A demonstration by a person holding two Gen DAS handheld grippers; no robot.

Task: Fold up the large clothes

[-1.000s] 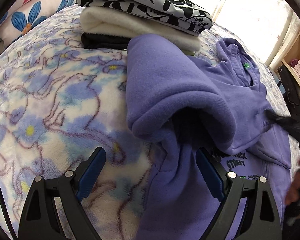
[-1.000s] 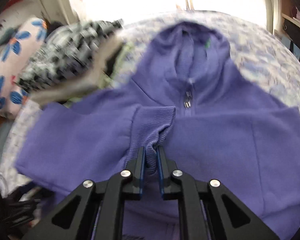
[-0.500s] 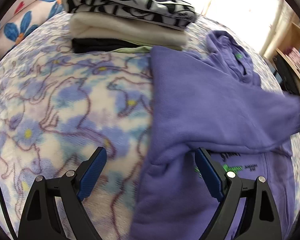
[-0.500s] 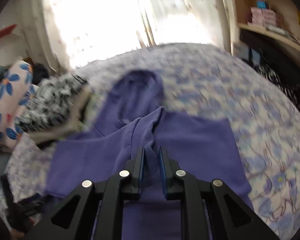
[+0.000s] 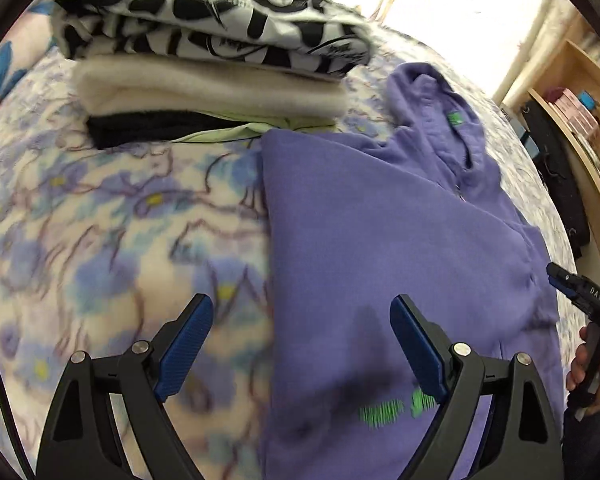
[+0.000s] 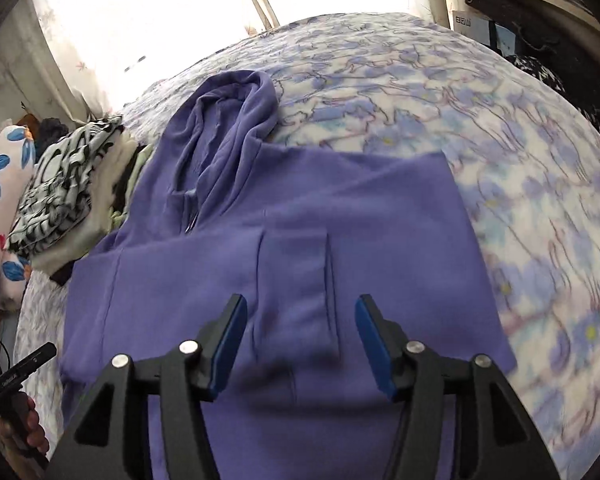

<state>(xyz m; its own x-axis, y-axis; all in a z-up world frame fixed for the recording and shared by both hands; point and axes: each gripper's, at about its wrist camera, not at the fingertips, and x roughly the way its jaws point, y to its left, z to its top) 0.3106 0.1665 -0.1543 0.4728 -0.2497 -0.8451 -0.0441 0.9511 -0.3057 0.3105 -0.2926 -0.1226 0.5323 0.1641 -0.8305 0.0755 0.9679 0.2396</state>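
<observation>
A purple hoodie lies flat on the floral bed, hood toward the window, with both sleeves folded across its body. It also shows in the right wrist view, where a sleeve cuff lies on the chest just ahead of the fingers. My left gripper is open and empty, hovering over the hoodie's left edge. My right gripper is open and empty above the folded sleeve. The right gripper also shows at the right edge of the left wrist view.
A stack of folded clothes with a black-and-white top layer sits beyond the hoodie's left shoulder. A floral pillow lies behind it. The floral blanket spreads right of the hoodie. Wooden shelves stand at the right.
My right gripper carried the sleeve cuff across the hoodie, then opened and let it go on the chest. My left gripper stayed open and shifted slightly forward.
</observation>
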